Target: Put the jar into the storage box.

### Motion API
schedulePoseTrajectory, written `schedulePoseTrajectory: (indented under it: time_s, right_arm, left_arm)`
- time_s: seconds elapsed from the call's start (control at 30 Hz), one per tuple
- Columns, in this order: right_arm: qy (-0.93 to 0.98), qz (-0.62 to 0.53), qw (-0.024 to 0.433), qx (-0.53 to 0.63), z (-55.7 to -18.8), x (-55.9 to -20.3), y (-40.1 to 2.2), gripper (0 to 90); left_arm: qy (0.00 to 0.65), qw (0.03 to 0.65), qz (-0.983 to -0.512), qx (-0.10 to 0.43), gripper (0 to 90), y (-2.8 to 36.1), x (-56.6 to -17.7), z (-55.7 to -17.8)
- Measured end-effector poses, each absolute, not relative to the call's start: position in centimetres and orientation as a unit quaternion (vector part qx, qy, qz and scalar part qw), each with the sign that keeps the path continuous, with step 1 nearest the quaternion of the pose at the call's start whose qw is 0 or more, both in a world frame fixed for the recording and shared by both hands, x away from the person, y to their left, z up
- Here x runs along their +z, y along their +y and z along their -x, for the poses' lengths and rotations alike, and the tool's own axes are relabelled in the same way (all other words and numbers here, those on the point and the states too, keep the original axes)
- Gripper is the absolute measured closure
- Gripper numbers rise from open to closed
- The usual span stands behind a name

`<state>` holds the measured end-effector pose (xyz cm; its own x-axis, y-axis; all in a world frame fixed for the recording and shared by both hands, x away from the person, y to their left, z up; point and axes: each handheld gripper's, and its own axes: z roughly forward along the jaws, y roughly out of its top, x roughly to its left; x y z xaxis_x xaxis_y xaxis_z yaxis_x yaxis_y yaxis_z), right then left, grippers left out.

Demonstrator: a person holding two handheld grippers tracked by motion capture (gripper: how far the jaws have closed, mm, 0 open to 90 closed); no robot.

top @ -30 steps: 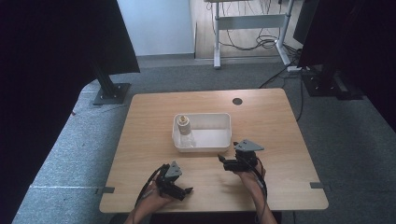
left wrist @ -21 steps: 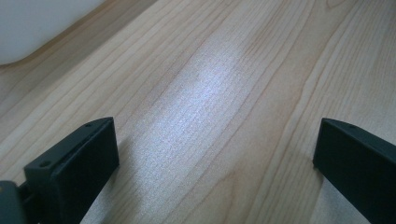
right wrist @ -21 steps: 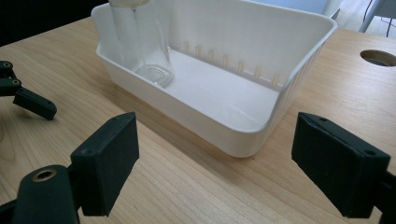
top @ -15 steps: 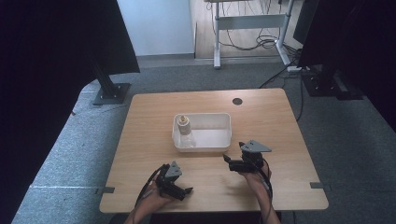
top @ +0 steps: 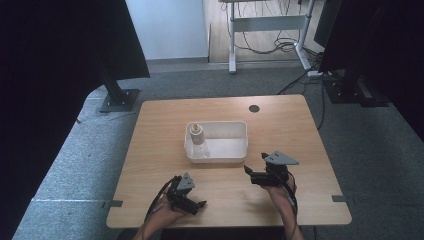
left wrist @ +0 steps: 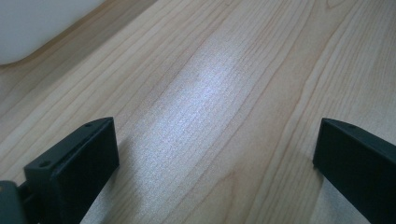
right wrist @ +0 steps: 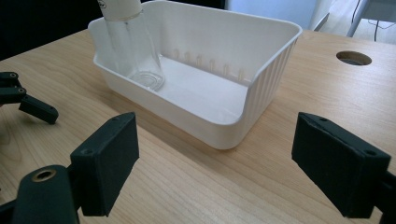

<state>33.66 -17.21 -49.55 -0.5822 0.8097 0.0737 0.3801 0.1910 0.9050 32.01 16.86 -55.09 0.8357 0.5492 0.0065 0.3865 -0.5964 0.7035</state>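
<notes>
On the wooden table (top: 300, 125) we hold our right gripper (right wrist: 215, 163) with its jaws spread wide and nothing between them, facing a corner of the white bin (right wrist: 261, 88) nearby. Inside the bin, at its far end, a clear bottle (right wrist: 133, 51) stands, apparently upright. Our left gripper (left wrist: 215, 154) sits low over bare wood, jaws likewise apart and empty.
</notes>
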Motion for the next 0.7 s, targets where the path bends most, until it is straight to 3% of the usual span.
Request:
schedulePoseTrajectory:
  time_s: [0.7]
  right_arm:
    - [0.729, -0.434, 0.220, 0.482, -32.4, -50.3, -20.2, 13.0]
  left_arm:
    - [0.263, 0.363, -0.887, 0.112, 0.0, 16.9, -55.1, -32.0]
